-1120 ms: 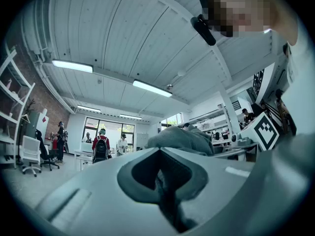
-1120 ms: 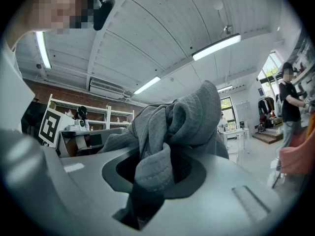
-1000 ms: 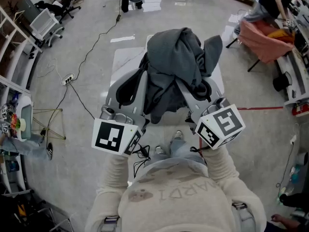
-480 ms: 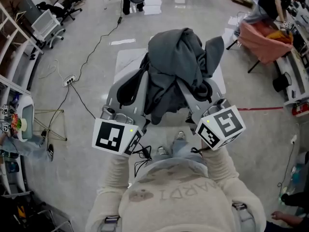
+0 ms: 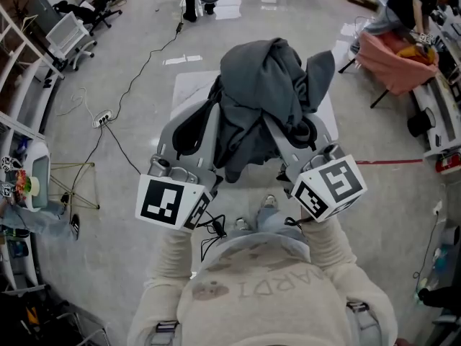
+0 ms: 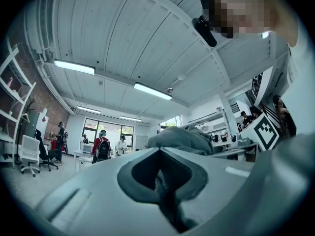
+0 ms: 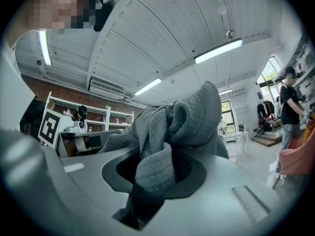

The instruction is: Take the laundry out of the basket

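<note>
A dark grey garment (image 5: pixel 263 96) hangs bunched between my two grippers, held up over the floor in front of the person. In the head view the left gripper (image 5: pixel 214 110) and the right gripper (image 5: pixel 277 128) both point away from the person, with the cloth draped over their tips. In the left gripper view the jaws are shut, and a fold of the garment (image 6: pixel 179 137) is pinched in the left gripper (image 6: pixel 165 200). In the right gripper view a thick roll of the garment (image 7: pixel 170 127) runs down into the shut right gripper (image 7: pixel 145 193). No basket is in view.
A white sheet or board (image 5: pixel 189 86) lies on the grey floor under the garment. A cable (image 5: pixel 137 78) runs to a power strip (image 5: pixel 101 118) at left. White shelving (image 5: pixel 18 71) lines the left side. A pink-covered table (image 5: pixel 392 58) stands at upper right, and a red floor line (image 5: pixel 389 161) at right.
Nothing has visibly changed beyond a slight sway; both grippers stay shut on the raised garment.
</note>
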A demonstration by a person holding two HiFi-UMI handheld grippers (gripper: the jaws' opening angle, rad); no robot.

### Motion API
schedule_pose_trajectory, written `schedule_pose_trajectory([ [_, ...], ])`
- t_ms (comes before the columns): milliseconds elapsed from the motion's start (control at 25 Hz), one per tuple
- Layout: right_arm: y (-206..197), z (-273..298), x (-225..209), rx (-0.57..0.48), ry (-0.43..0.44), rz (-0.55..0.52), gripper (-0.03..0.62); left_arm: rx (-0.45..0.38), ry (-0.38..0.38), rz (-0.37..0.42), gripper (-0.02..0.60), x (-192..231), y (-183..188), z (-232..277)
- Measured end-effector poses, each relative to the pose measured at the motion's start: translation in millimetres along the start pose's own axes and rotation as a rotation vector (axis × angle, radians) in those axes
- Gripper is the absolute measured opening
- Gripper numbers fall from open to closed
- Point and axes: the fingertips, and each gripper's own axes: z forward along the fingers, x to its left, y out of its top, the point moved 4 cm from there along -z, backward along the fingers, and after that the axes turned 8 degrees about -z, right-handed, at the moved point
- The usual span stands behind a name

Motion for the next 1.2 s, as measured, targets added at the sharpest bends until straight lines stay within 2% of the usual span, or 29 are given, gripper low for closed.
schedule_pose_trajectory([
  [160, -2.8, 3.5, -1.4, 0.004, -0.018, 0.022, 0.126, 0.001, -0.007, -0.008, 0.000, 4.2, -2.7, -0.2],
  [280, -13.4, 4.2, -20.8, 0.020, -0.033, 0.093, 0.132, 0.021, 0.002, -0.017, 0.000, 4.6, -12.2, 8.3],
  [520, -77.4, 18.9, -89.6, 0.108, -0.084, 0.280, 0.118, 0.082, 0.051, -0.090, 0.000, 22.1, -50.6, 41.9],
  [680, -117.2, 59.2, -140.7, 0.194, -0.048, 0.320, 0.118, 0.101, 0.153, -0.114, 0.000, 46.9, -71.4, 64.1],
  [880, -150.6, 156.4, -207.5, 0.286, 0.035, 0.277, 0.123, 0.100, 0.301, -0.101, 0.000, 74.6, -79.0, 93.4],
  [920, -164.2, 179.4, -220.0, 0.322, 0.043, 0.256, 0.137, 0.095, 0.329, -0.099, 0.000, 78.5, -79.2, 96.5],
  [1000, -197.8, 221.4, -239.0, 0.421, 0.051, 0.194, 0.250, 0.084, 0.387, -0.093, 0.000, 87.8, -78.2, 99.3],
  [1040, -213.4, 235.1, -243.8, 0.472, 0.056, 0.173, 0.276, 0.082, 0.413, -0.089, 0.000, 93.1, -77.2, 99.0],
  [1120, -234.3, 242.3, -246.6, 0.530, 0.070, 0.190, 0.310, 0.090, 0.454, -0.076, 0.000, 103.9, -75.4, 97.4],
  [1200, -239.6, 231.3, -244.8, 0.521, 0.092, 0.233, 0.314, 0.100, 0.480, -0.068, 0.000, 112.9, -75.2, 97.3],
])
